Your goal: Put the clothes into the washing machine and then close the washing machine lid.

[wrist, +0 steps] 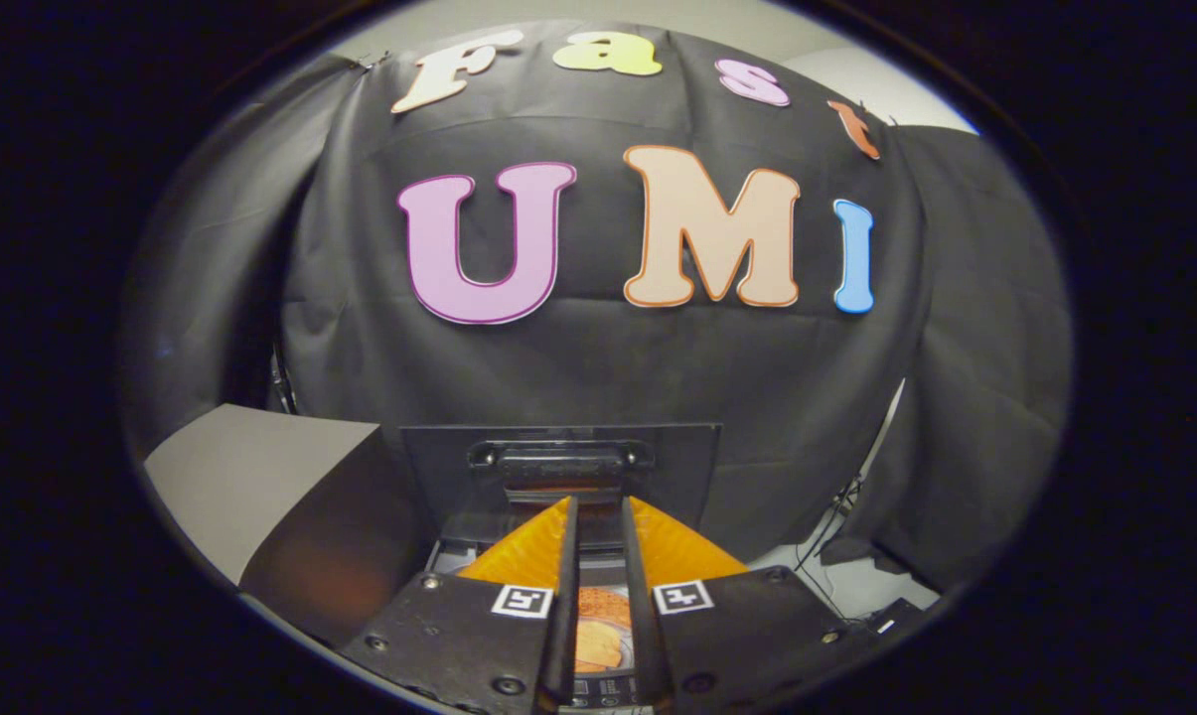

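My gripper (598, 504) hangs over the top-loading washing machine (459, 556). Its fingers (566, 596) stand almost parallel with a narrow gap between them, and nothing is held there. Down through that gap I see an orange cloth (603, 636) lying inside the drum, below the fingers. The dark lid (558, 467) stands raised upright just beyond the fingertips, and its handle bar (561, 463) faces me. A strip of the machine's control panel (598, 687) shows at the base of the fingers.
The booth's black cloth wall (598, 367) rises right behind the lid. A grey panel (250, 477) slants down to the left of the machine. Cables (836, 516) trail over the pale floor to the right.
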`<state>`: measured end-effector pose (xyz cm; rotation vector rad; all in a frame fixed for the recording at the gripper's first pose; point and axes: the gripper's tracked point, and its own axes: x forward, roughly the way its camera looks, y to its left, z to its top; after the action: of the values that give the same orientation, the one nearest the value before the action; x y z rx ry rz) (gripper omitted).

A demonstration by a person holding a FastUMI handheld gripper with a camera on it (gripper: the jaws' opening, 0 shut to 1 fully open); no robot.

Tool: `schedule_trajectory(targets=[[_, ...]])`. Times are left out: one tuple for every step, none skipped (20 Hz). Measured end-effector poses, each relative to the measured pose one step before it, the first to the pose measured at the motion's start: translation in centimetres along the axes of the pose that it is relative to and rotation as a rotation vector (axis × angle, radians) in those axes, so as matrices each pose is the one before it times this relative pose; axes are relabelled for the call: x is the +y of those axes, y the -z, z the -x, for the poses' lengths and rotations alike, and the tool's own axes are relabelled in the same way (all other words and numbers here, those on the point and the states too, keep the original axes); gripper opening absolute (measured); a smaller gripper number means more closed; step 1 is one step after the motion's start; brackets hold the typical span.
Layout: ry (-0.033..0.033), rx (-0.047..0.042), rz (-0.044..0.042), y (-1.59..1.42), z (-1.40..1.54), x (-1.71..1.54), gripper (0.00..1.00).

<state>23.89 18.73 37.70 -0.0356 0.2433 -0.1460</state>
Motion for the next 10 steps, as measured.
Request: schedule_trajectory(targets=[[-0.00012, -0.00152, -0.00142, 0.016, 0.187, -0.172, 0.23], [-0.00399, -0.00157, -0.00339, 0.179, 0.193, -0.115, 0.26], [-0.00464, -0.00422, -0.00373, 0.025, 0.117, -0.063, 0.28], [-0.00241, -0.00218, -0.00318, 0.137, 0.194, -0.067, 0.31], [-0.00228, -0.00624, -0.00224, -0.109, 0.103, -0.064, 0.34], [-0.00374, -0.00755, -0.00003, 0.002, 0.198, -0.017, 0.34], [-0.00661, -0.01050, 0.00026, -0.240, 0.205, 0.031, 0.34], [-0.00176, -0.00959, -0.00256, -0.087, 0.249, -0.063, 0.34], [-0.00705, -0.01028, -0.00319, -0.135, 0.167, 0.073, 0.35], [-0.00691, -0.01003, -0.00376, -0.169, 0.163, 0.165, 0.35]])
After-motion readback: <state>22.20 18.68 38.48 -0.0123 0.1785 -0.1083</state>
